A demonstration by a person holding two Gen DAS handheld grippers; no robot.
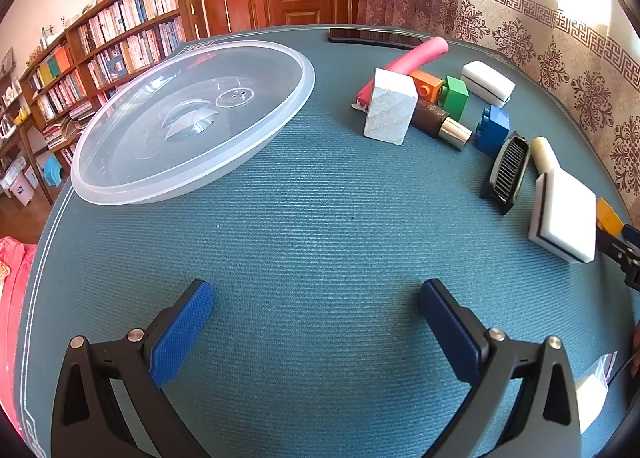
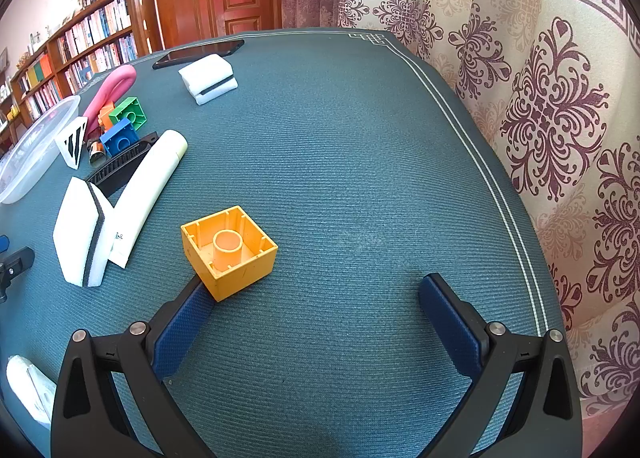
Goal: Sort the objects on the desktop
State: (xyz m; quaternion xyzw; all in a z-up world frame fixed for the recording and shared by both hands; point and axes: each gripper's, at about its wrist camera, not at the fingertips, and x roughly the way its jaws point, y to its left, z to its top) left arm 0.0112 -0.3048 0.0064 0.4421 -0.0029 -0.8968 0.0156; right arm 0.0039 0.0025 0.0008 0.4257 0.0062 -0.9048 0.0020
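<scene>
Left wrist view: the left gripper [image 1: 316,298] hovers over bare teal table mat [image 1: 320,225], jaws spread wide, grasping nothing. Ahead to the left, a clear plastic bowl [image 1: 192,117] rests on the mat, its rim tipped up toward the camera. To the right, a loose cluster: a pink roll [image 1: 416,57] with its long axis running from near left to far right; a grey-white foam block [image 1: 390,107] standing upright; an orange brick [image 1: 428,85]; a green brick [image 1: 456,93]; a blue brick [image 1: 494,129]; a dark cylinder with a silver cap [image 1: 440,123] pointing near right; a black slatted grille [image 1: 506,169] on edge; a white-and-black eraser [image 1: 562,209] on edge. A second such eraser [image 1: 488,83] lies farther back, before a dark phone [image 1: 372,37]. Right wrist view: the right gripper [image 2: 316,294] is likewise released and empty. A yellow brick [image 2: 228,250] lies hollow side up, touching the tip of the left finger [image 2: 180,330], outside the gap. A white tube [image 2: 148,189] lies beyond it, long axis running away from the camera, cap end farthest.
</scene>
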